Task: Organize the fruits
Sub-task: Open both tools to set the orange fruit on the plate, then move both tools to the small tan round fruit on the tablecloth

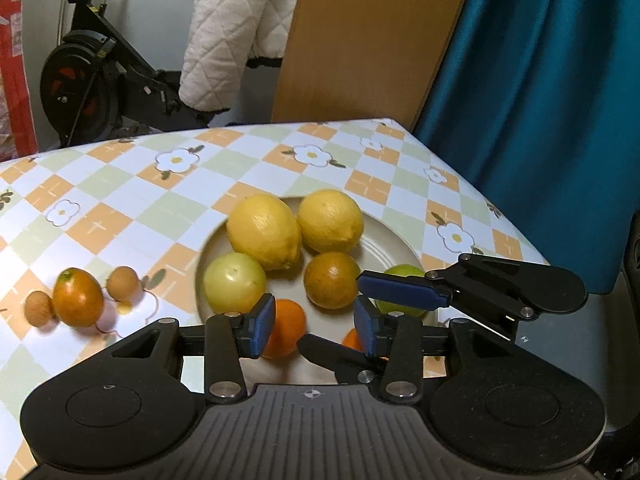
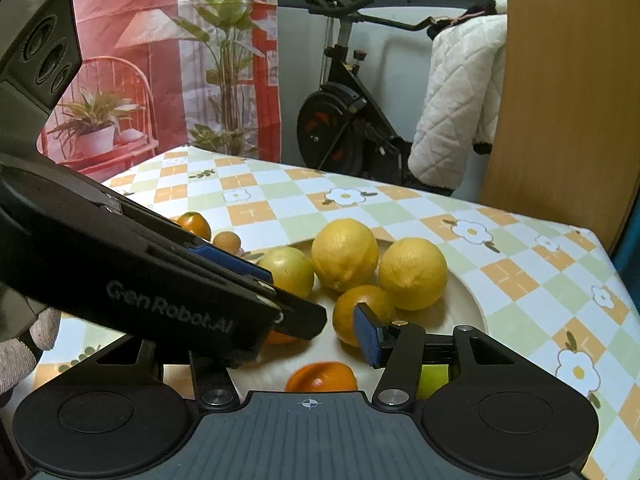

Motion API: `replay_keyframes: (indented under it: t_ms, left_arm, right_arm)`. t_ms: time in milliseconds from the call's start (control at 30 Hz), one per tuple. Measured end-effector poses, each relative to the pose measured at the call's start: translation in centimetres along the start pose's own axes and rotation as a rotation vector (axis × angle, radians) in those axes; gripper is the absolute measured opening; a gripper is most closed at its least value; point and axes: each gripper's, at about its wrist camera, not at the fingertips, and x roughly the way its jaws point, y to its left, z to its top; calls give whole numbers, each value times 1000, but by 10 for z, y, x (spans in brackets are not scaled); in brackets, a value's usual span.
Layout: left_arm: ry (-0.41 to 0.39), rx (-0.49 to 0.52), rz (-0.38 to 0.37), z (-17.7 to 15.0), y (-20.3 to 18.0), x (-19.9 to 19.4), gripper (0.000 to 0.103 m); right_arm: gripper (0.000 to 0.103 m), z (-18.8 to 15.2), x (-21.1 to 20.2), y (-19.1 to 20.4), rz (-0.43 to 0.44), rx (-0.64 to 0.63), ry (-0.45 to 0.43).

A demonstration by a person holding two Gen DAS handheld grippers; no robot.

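The left hand-held gripper (image 1: 314, 330) hangs low over the near rim of the plate (image 1: 394, 246), its blue pads apart with nothing pressed between them; a small orange (image 1: 286, 328) lies just beyond its left pad. The right hand-held gripper (image 1: 378, 304) reaches in from the right, its jaws also apart and empty. On the plate sit two lemons (image 1: 264, 230), a pale green fruit (image 1: 234, 282) and a brownish orange (image 1: 330, 280). Three small fruits (image 1: 78, 298) lie on the checked tabletop (image 1: 120, 192), left of the plate.
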Motion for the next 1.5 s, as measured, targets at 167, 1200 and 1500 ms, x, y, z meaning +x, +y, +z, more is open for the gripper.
replay_keyframes:
  t_ms: [167,1200,1500]
  left_arm:
    - [-26,-8,10,2,8,-12,45]
    - [-117,-203,244,-12,145,-85,45]
    - [-123,-244,254,-16,159,-66,44]
  right_arm:
    - [48,6,0,5,2,-10,-12]
    - [48,54,64,76,114,-124,14]
    - [36,62,93,70,94,-163,53]
